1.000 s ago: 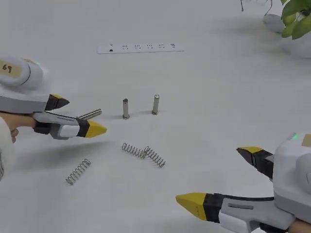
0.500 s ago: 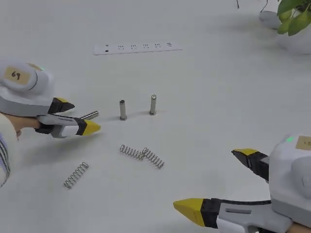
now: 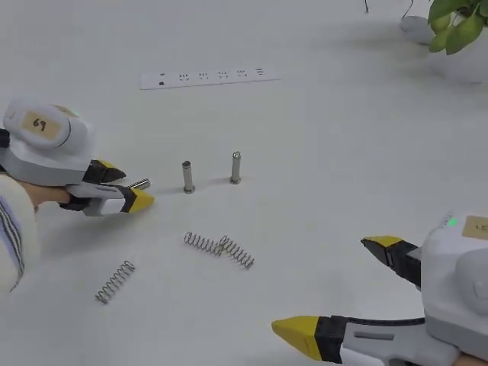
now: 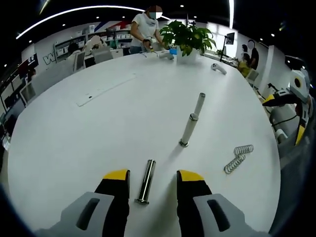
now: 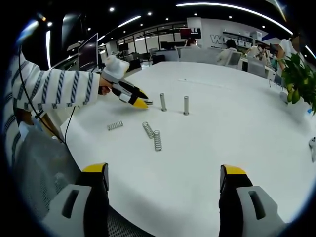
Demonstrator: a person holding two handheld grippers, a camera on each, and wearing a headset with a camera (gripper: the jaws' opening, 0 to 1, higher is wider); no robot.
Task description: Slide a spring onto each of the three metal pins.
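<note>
Pin (image 4: 146, 178) lies between parted jaws of left tool (image 4: 153, 175).

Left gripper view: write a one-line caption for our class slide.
Open left gripper, fingers flanking a lying pin; two upright pins and two springs beyond on the white table.

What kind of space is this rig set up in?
Likely an open-plan office: a big white table, a monitor and seated people beyond it, plus a potted plant.
</note>
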